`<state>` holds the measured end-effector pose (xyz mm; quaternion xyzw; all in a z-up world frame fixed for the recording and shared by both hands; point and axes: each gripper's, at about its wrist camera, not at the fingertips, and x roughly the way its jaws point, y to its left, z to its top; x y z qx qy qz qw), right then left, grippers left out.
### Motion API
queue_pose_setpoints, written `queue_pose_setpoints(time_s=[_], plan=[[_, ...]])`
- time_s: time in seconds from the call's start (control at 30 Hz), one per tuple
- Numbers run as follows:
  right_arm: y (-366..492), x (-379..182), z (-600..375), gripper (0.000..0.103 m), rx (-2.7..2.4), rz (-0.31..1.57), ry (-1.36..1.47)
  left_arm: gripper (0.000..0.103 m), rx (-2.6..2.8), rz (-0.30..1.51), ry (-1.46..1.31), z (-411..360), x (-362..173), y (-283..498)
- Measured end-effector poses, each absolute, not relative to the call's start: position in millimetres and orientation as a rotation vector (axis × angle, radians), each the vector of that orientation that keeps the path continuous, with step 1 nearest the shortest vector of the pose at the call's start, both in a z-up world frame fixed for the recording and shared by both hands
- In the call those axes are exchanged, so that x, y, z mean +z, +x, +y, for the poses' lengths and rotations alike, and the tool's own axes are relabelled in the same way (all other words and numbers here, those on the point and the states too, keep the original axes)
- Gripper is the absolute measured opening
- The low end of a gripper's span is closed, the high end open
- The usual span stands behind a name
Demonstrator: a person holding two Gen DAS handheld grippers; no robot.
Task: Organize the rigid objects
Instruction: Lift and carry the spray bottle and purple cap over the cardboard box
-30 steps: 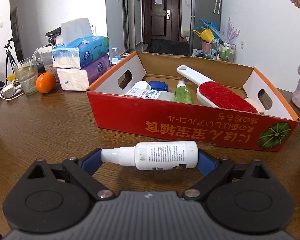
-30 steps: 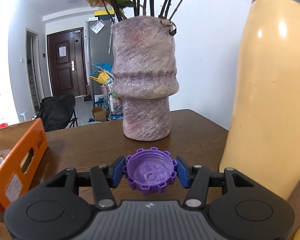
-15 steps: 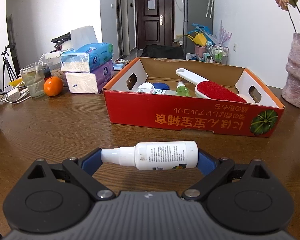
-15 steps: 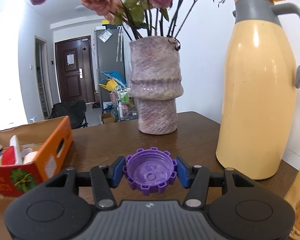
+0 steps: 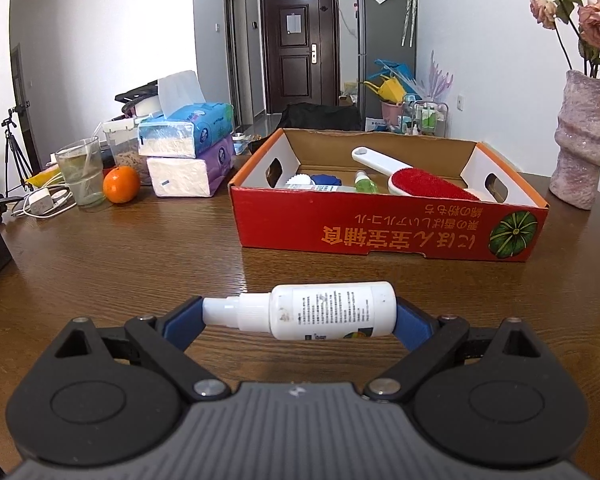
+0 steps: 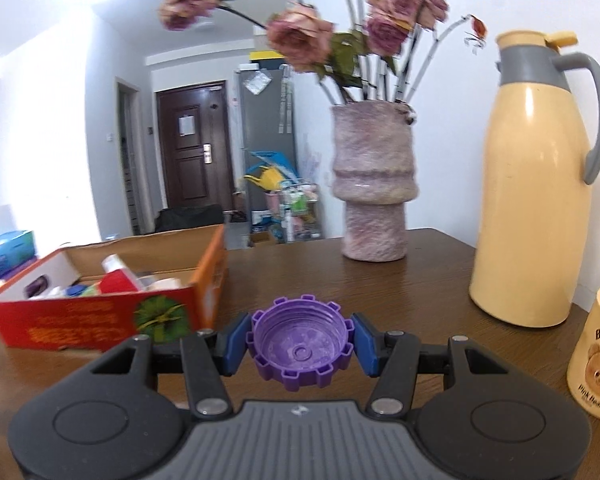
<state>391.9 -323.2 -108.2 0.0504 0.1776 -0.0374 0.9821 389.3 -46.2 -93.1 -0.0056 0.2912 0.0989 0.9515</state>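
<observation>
**Both grippers loaded above the wooden desk**

A dark wooden desk point(image 5: 112, 256) fills a white-walled room with a brown door at the back. On it sits a red cardboard box point(image 5: 388, 232), open-topped, holding a red-bristled brush point(image 5: 428, 184) and small bottles. The left gripper point(image 5: 300, 316) has its jaws closed end to end on a white spray bottle point(image 5: 320, 311), which lies crosswise between the blue pads, nozzle to the left, short of the box's near wall. The right gripper point(image 6: 300, 344) has its jaws narrowed onto a purple ridged cap point(image 6: 300, 348), hollow side up, pressed on both flanks. The box point(image 6: 100, 316) lies to its left; a purple vase point(image 6: 374, 200) and cream thermos jug point(image 6: 536, 200) stand beyond.
</observation>
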Motion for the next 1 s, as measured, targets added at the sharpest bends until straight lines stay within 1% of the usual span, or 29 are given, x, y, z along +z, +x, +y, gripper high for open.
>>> queue_pose_setpoints(time_s=[0.57,1.0], plan=[[336.7,-100.9,-249.0,0.053,0.114,0.339,0.042,0.098,0.158,0.537,-0.003,-38.9,-79.9,359.4],[334.9,-92.9,-211.3,0.053,0.162,0.332,0.039,0.098,0.148,0.501,0.002,-26.2,-68.2,355.5]])
